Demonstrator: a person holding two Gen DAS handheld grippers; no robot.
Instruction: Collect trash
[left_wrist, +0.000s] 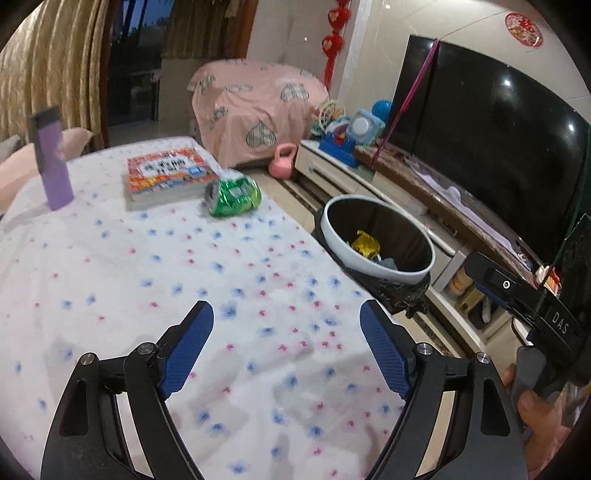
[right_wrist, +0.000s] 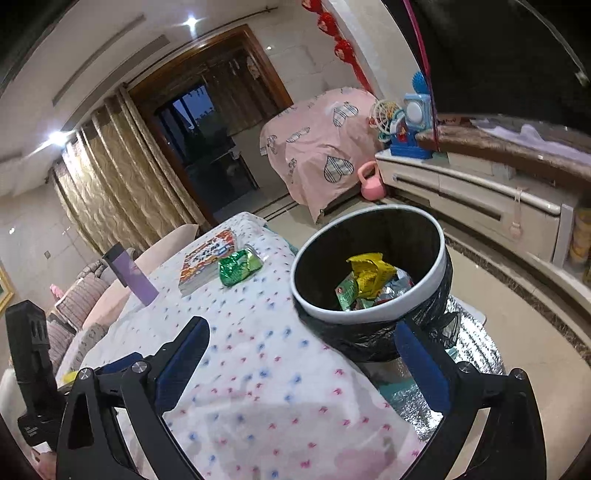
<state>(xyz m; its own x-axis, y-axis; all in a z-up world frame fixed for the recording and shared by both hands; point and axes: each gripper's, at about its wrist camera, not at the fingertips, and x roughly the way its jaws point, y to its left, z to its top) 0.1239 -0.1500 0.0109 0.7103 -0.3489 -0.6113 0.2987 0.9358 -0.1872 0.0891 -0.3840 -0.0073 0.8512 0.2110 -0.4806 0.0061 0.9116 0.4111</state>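
Note:
A crushed green can lies on the flowered tablecloth beside a book, also in the right wrist view. A white-rimmed trash bin with a black liner stands on the floor by the table's right edge and holds yellow and green wrappers. My left gripper is open and empty above the near part of the table, well short of the can. My right gripper is open and empty, over the table edge just before the bin.
A book and an upright purple box stand on the table's far side. A TV stand with toys and a TV runs along the right. A pink kettlebell and a pink-covered chair are beyond.

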